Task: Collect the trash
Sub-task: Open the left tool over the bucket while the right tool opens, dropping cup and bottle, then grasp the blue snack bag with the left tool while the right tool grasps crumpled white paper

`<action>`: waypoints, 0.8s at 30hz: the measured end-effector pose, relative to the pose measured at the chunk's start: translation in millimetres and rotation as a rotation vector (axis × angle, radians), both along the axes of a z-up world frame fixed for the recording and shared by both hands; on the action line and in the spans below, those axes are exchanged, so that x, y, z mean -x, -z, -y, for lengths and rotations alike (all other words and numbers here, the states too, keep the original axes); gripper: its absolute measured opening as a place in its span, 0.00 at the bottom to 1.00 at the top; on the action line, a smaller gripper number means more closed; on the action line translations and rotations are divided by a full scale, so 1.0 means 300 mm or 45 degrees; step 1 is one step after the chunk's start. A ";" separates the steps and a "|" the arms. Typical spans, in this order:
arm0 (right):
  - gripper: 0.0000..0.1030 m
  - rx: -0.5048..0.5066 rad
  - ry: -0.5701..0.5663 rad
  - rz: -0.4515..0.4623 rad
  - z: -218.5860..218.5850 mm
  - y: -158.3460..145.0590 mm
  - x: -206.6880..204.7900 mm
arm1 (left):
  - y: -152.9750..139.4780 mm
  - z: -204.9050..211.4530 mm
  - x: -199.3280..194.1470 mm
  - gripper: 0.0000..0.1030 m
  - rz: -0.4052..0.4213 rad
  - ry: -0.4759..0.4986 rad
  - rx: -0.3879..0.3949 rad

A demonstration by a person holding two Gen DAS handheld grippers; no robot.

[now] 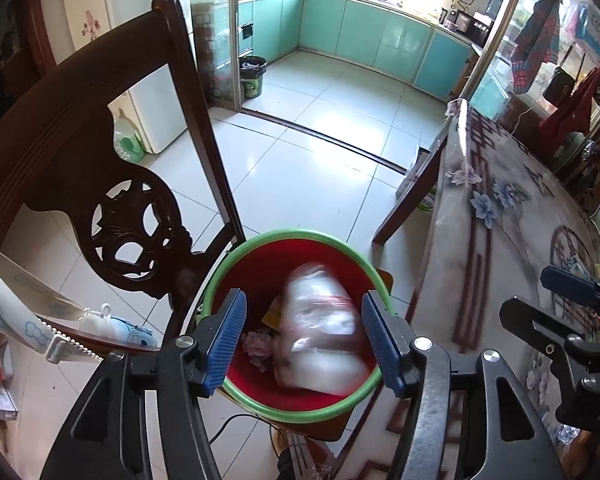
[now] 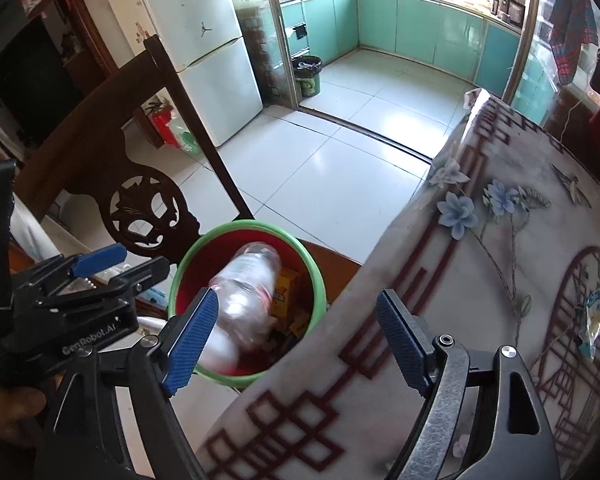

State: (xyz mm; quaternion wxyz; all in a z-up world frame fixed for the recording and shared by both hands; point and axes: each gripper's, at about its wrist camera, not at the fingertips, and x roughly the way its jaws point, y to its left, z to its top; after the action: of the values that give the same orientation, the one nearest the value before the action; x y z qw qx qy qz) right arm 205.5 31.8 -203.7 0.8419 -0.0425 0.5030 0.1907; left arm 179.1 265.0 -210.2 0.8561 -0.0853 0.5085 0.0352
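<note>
in the red bin [image 1: 340,400], a clear crumpled bottle [image 1: 320,328].

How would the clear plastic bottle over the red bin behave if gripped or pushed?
The bottle looks empty and see-through, so probably light. Its thin walls would likely dent under pressure. Its round body could roll on the table.

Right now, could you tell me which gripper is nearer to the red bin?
Left. The left gripper hangs open directly over the red bin; the right gripper sits off to the side, over the table edge.

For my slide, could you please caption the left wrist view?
Open left gripper above a red bin as a blurred plastic bottle drops in.
</note>
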 end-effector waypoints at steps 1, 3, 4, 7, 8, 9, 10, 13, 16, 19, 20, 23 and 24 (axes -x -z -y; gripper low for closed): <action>0.79 0.002 0.007 -0.001 0.011 -0.001 0.007 | -0.002 0.007 0.002 0.57 0.002 0.004 0.004; 0.79 0.010 0.027 0.001 0.042 -0.006 0.025 | -0.010 0.034 0.009 0.57 0.005 0.024 0.013; 0.79 0.012 0.039 0.002 0.061 -0.009 0.036 | -0.013 0.048 0.011 0.57 0.007 0.033 0.014; 0.80 0.015 0.089 0.002 0.130 -0.019 0.072 | -0.027 0.111 0.018 0.57 0.016 0.074 0.014; 0.81 0.016 0.105 0.003 0.149 -0.021 0.083 | -0.034 0.139 0.022 0.57 0.020 0.093 0.016; 0.81 0.017 0.125 0.003 0.176 -0.023 0.096 | -0.041 0.167 0.025 0.57 0.025 0.112 0.017; 0.81 0.017 0.146 0.002 0.202 -0.026 0.109 | -0.048 0.194 0.030 0.57 0.030 0.131 0.018; 0.83 0.028 0.223 -0.007 0.304 -0.027 0.158 | -0.066 0.285 0.047 0.57 0.044 0.187 0.025; 0.83 0.048 0.304 -0.019 0.412 -0.024 0.216 | -0.078 0.385 0.067 0.57 0.048 0.250 0.034; 0.83 0.089 0.409 -0.040 0.559 -0.019 0.294 | -0.090 0.500 0.087 0.57 0.046 0.314 0.046; 0.83 0.111 0.445 -0.047 0.604 -0.015 0.322 | -0.095 0.530 0.093 0.57 0.048 0.330 0.049; 0.84 0.190 0.583 -0.080 0.768 0.006 0.429 | -0.108 0.646 0.105 0.58 0.053 0.391 0.063; 0.85 0.208 0.640 -0.096 0.826 0.019 0.467 | -0.112 0.683 0.107 0.58 0.054 0.410 0.066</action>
State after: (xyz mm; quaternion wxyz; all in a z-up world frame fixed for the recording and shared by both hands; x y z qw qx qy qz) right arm 65.3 -215.9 -209.4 0.8373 0.0231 0.5425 -0.0641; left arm 147.0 60.1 -176.7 0.8587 -0.0255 0.4982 -0.1175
